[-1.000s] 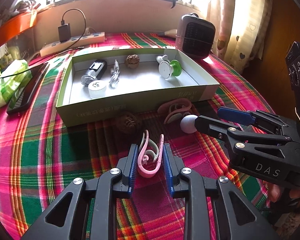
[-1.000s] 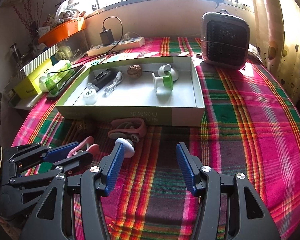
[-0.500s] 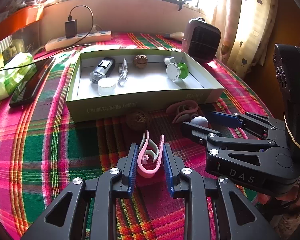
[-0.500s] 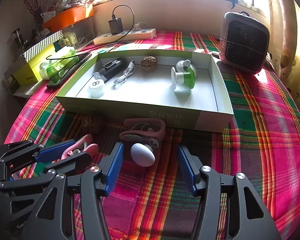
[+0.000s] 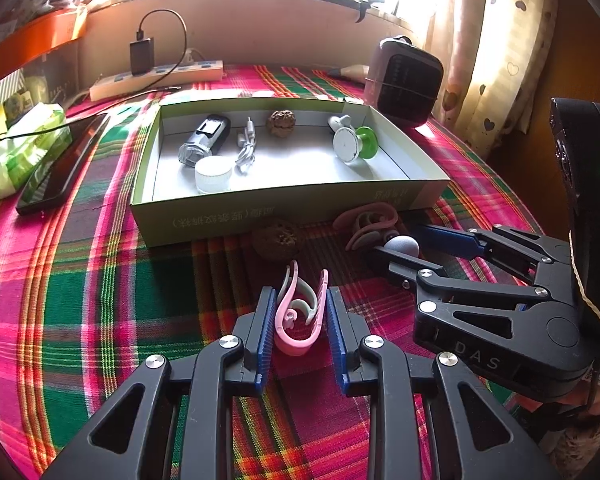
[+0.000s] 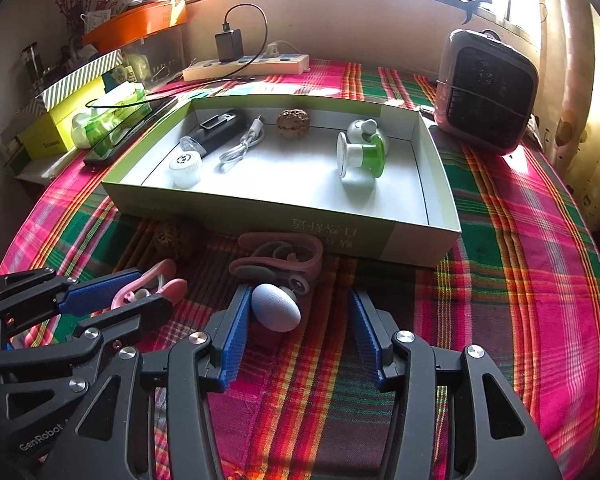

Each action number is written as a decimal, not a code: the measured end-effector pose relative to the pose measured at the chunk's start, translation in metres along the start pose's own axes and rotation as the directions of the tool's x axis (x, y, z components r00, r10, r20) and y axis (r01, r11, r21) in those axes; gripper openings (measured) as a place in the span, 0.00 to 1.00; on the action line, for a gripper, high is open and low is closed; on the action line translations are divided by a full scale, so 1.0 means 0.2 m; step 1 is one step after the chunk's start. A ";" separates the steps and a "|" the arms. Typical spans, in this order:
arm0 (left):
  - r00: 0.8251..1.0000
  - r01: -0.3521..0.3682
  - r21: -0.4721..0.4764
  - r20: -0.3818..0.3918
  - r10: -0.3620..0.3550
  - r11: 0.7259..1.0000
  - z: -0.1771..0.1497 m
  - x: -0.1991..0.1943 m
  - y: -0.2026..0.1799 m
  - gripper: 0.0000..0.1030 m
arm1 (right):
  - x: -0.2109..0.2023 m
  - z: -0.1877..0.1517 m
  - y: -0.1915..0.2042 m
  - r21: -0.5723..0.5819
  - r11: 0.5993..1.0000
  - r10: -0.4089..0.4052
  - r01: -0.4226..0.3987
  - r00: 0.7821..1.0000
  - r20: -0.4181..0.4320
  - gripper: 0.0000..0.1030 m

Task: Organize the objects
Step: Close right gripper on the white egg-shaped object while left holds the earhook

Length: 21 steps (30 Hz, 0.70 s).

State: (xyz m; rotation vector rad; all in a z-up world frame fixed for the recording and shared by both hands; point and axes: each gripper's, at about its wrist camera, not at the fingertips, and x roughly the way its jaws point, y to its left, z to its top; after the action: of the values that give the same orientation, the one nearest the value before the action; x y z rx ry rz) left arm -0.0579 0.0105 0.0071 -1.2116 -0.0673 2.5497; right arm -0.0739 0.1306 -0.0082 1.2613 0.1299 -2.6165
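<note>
Grip check: your left gripper (image 5: 299, 312) is clamped on the pink clip (image 5: 298, 314), both blue pads squeezing its sides. Your right gripper (image 6: 298, 330) has its jaws closing around the little pale blue egg-shaped thing (image 6: 276, 307); the egg sits between the fingers, touching the left pad, with a clear gap to the right one. Just past those fingertips lies a second pink clip (image 6: 278, 258), and beyond that the green-sided box (image 6: 260, 210). A walnut (image 6: 172, 238) sits beside the box wall, ahead of your left fingers.
</note>
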 end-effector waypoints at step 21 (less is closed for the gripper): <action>1.000 -0.014 0.006 0.002 0.014 1.000 0.00 0.00 0.00 0.22 | -0.02 -0.01 -0.01 0.013 1.000 0.010 -0.010 1.000 0.006 0.30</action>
State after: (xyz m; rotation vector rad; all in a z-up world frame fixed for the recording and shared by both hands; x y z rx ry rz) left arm -0.0583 0.0111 0.0075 -1.2111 -0.0522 2.5612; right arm -0.0702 0.1328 -0.0073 1.2552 0.1051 -2.6172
